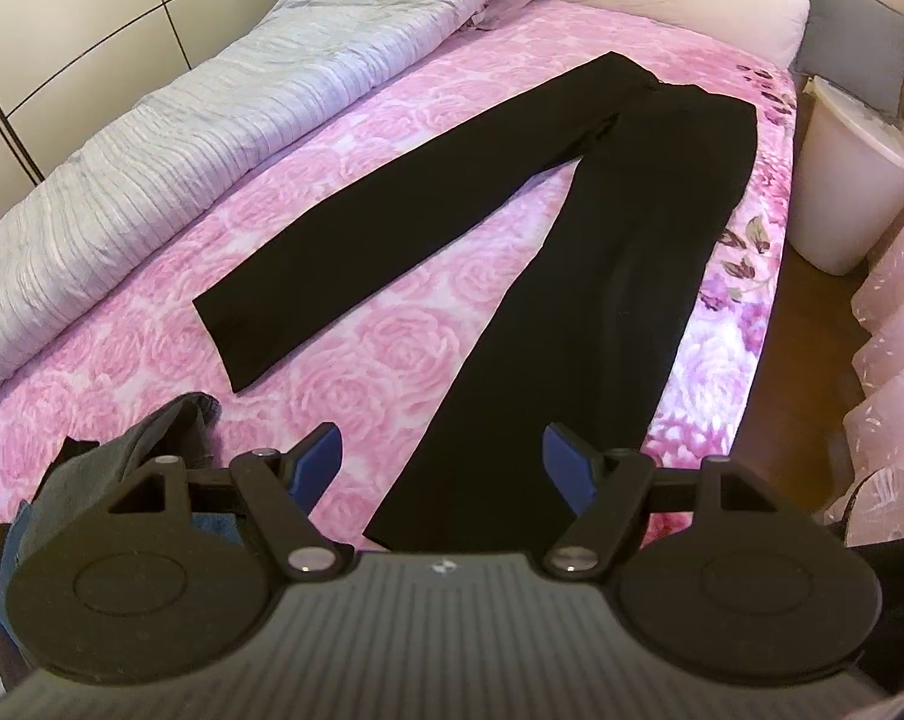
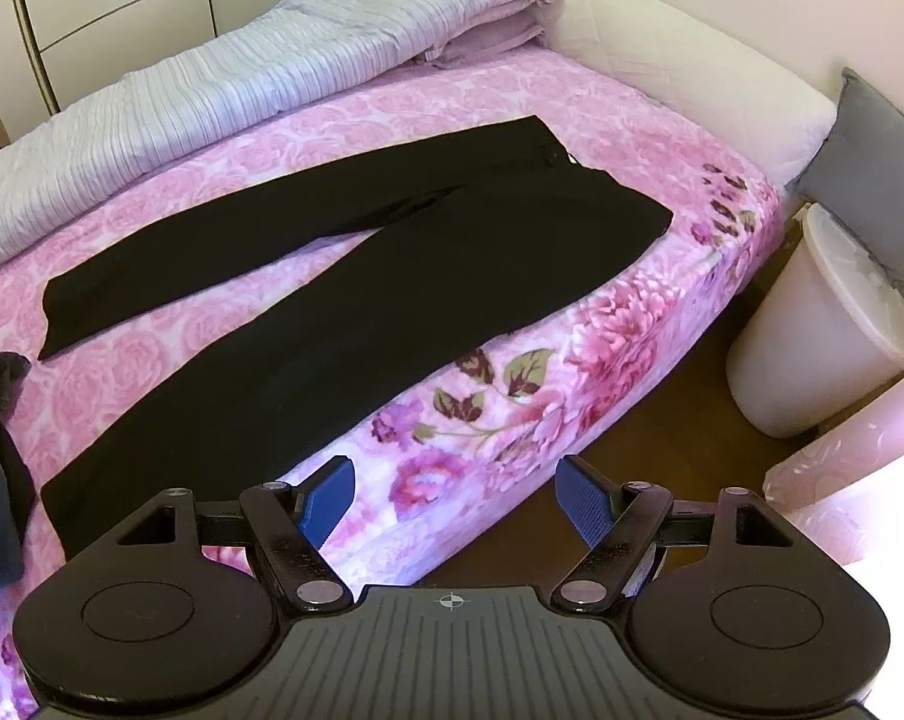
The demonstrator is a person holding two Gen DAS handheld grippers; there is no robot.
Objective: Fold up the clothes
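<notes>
Tongs first: our left tongs [image 1: 441, 465] stand apart with nothing between the blue pads, hanging over the hem of the nearer leg of the black trousers [image 1: 602, 228]. Our right tongs [image 2: 459, 495] also stand apart and bare, above the bed's [image 2: 572, 360] near edge, just beside that same hem. Left of the trousers we see a dark heap of clothes [image 1: 152, 450]. The trousers lie flat on the pink rose bedspread, legs spread in a V, waistband at the far end. Beyond the trousers a pale striped quilt [image 1: 182, 120] is bunched along the bed's far side. Right of the bed stands a white bin [image 2: 824, 330].
</notes>
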